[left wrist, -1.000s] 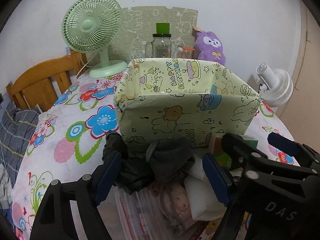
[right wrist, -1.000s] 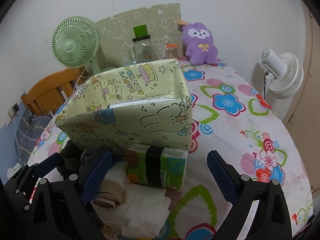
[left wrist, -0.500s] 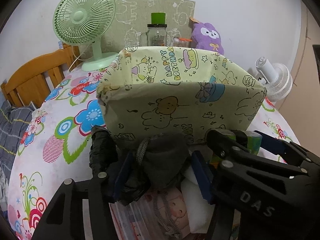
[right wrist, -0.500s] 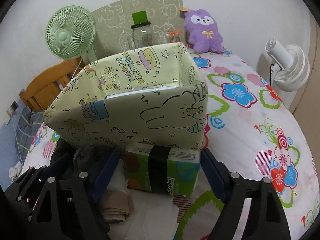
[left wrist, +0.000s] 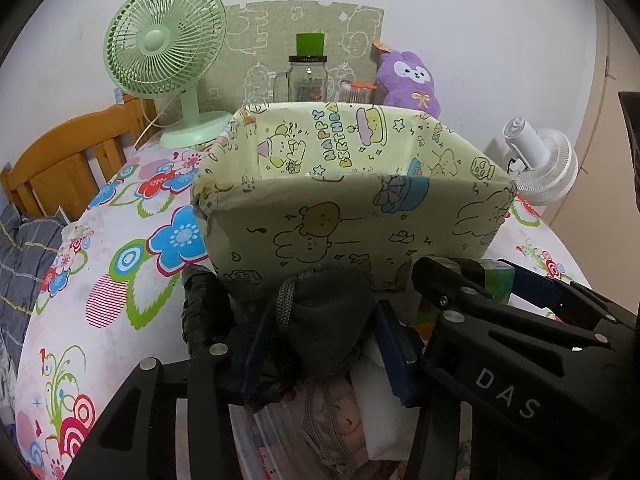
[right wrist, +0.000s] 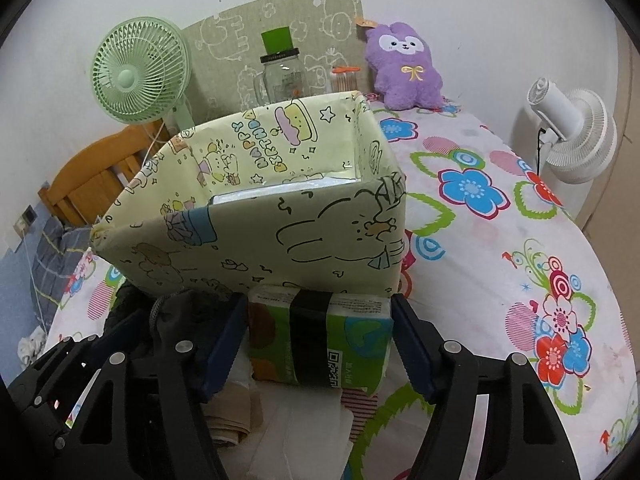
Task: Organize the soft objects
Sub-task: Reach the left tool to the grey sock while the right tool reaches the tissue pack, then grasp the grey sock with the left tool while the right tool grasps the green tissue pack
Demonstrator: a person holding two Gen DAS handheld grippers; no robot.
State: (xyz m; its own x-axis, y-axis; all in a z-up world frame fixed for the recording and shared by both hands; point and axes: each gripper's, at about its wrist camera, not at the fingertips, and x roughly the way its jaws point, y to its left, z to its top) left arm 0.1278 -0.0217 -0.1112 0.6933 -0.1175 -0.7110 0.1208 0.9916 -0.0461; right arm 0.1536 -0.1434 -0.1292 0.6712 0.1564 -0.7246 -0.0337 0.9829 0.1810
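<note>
A: How much of the tissue pack [right wrist: 320, 340] showed?
B: Its far end sat hidden behind the box's [right wrist: 256, 236] near wall.

A: And the box floor?
B: Mostly hidden; only a pale strip was visible.

A: The grey pouch [left wrist: 328, 320]?
B: Its lower part was covered by the blue pads, and its label was unreadable.

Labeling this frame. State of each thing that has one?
left gripper: jaws closing, pads on dark drawstring pouch
right gripper: jaws closing around tissue pack
cartoon-print box: open-topped, upright
glass jar: lid on
green fan: upright
</note>
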